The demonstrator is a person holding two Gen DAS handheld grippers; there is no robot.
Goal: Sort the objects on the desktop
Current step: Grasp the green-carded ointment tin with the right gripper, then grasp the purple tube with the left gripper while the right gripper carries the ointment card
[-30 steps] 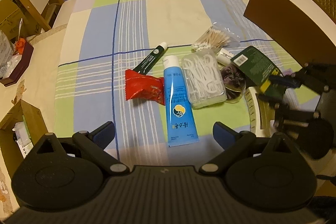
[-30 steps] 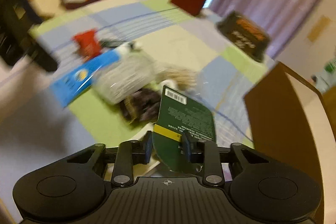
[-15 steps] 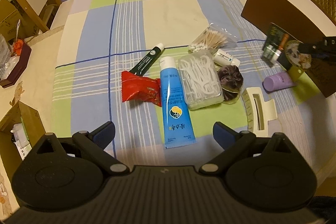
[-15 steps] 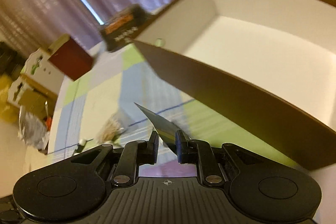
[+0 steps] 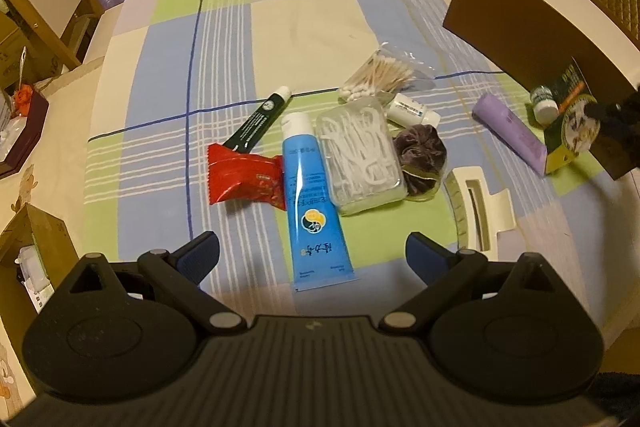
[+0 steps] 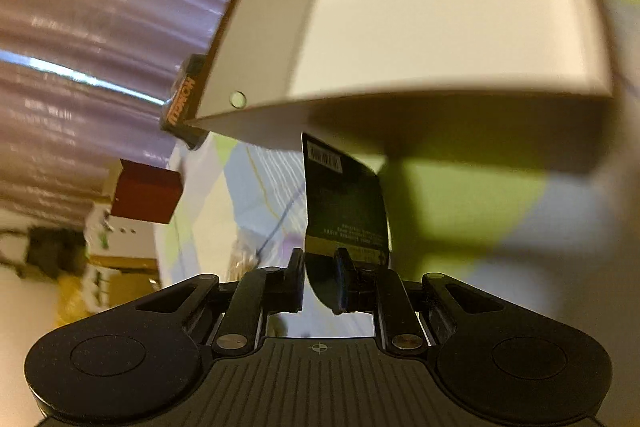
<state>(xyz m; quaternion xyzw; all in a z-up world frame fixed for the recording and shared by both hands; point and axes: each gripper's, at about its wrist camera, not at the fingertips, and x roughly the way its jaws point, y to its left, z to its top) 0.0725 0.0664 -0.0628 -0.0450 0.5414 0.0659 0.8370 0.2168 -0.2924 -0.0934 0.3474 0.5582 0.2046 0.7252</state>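
The jaws of the right gripper (image 6: 320,277) were clenched on a dark green blister card (image 6: 344,203), pinching its lower edge so the card stood upright with its barcode end toward the brown box (image 6: 400,27). The card sat just in front of the box's near wall, outside it; the box's white interior was visible beyond the wall. In the left wrist view the same card (image 5: 570,115) showed a small white-capped bottle on its face, right beside that box (image 5: 532,39).

The jaws of the left gripper (image 5: 312,253) were spread wide and released, holding nothing, above the checked worktop (image 5: 280,27). Taking the blue tube (image 5: 310,199) as landmark: a red packet (image 5: 246,179) touched its left side, a dark green tube (image 5: 258,121) lay up-left, a clear box of floss picks (image 5: 362,155) touched its right side, a bag of cotton swabs (image 5: 380,75) lay beyond that, and a purple hair scrunchie (image 5: 420,157), a small white bottle (image 5: 412,111), a cream hair clip (image 5: 478,211) and a lilac tube (image 5: 510,133) lay further right.
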